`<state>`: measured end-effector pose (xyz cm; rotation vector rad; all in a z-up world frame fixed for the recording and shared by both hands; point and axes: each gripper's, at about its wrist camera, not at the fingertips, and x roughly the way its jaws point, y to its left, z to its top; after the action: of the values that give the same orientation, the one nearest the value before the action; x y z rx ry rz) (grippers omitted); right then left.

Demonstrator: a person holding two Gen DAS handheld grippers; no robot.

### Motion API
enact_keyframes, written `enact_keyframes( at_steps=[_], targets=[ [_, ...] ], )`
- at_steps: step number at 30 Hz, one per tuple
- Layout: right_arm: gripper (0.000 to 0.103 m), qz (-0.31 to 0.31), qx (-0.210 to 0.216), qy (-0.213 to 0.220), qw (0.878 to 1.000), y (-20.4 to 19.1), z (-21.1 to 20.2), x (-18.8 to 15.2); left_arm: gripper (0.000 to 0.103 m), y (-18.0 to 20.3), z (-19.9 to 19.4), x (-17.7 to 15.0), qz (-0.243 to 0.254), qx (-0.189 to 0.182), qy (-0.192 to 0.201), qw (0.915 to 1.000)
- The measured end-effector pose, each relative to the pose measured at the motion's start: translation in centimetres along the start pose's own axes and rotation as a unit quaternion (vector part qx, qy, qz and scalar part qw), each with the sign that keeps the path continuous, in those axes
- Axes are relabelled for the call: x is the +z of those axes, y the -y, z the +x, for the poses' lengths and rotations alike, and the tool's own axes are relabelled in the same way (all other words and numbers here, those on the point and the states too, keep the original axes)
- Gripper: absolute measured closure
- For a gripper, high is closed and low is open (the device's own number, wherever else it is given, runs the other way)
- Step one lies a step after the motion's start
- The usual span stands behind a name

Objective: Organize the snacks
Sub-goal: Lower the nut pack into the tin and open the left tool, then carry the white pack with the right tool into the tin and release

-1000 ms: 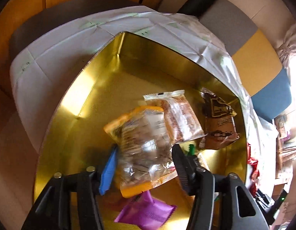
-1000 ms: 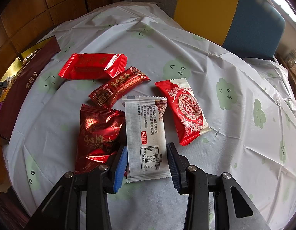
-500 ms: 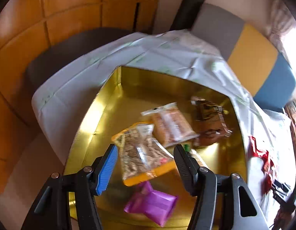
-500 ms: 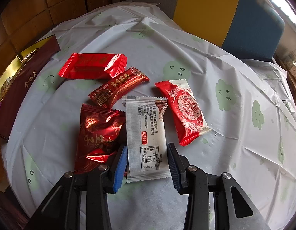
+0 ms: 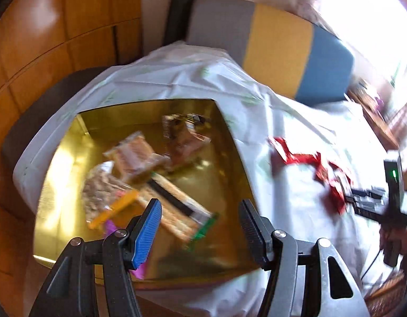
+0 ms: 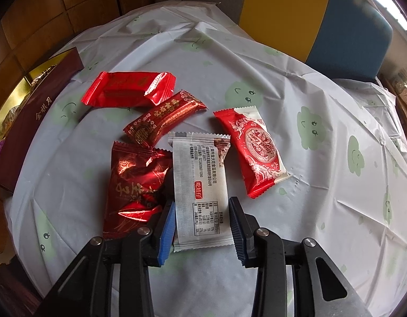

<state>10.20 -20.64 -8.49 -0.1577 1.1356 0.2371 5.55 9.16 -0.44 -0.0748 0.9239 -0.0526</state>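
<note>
Writing: the red-and-white packet [image 6: 253, 150] carries an oval seal reading "Angel Cake"; the white packet [image 6: 200, 192] shows dense Chinese print, a small red tag and a nutrition table (too fine to read); the maroon box side [image 6: 32, 121] bears gold Chinese characters.
Gold box [image 5: 58, 158]: it holds a clear pack of brown biscuits [image 5: 132, 155], a dark brown packet [image 5: 185, 137], a nut pack with an orange edge [image 5: 105, 192], a cracker pack with a green edge [image 5: 174, 211] and a purple wrapper [image 5: 111, 225], all blurred.
Tablecloth [image 6: 322, 158]: five snacks lie here, including a plain red pack [image 6: 127, 89], a dark red bar [image 6: 164, 116] and a shiny crimson pouch [image 6: 135, 187].
Left gripper [image 5: 199, 223]: fingers wide apart, holding nothing, over the box's near edge.
Right gripper [image 6: 202, 227]: fingers parted, one on each side of the white packet's near end, not yet squeezing it.
</note>
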Motion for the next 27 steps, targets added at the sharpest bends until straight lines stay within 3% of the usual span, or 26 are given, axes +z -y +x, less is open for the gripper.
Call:
enact_keyframes(
  at_steps=[8,13,20,27],
  targets=[
    [0.062,-0.017,-0.021,0.007,1.0,-0.6,-0.1,-0.1,0.041,3.9,0.0,-1.9,0.049,-0.008,-0.003,0.9987],
    [0.064,-0.021,-0.026,0.011,0.999,-0.6,-0.2,-0.1,0.041,4.3,-0.2,-2.5,0.058,0.001,0.014,0.9982],
    [0.065,0.008,-0.019,0.004,1.0,0.5,-0.7,-0.1,0.041,0.8,-1.0,-2.2,0.021,0.026,0.034,0.9989],
    [0.065,0.045,0.01,0.046,0.998,0.3,-4.6,1.0,0.041,-4.9,-1.5,-1.9,-0.045,0.062,0.05,0.9958]
  ],
)
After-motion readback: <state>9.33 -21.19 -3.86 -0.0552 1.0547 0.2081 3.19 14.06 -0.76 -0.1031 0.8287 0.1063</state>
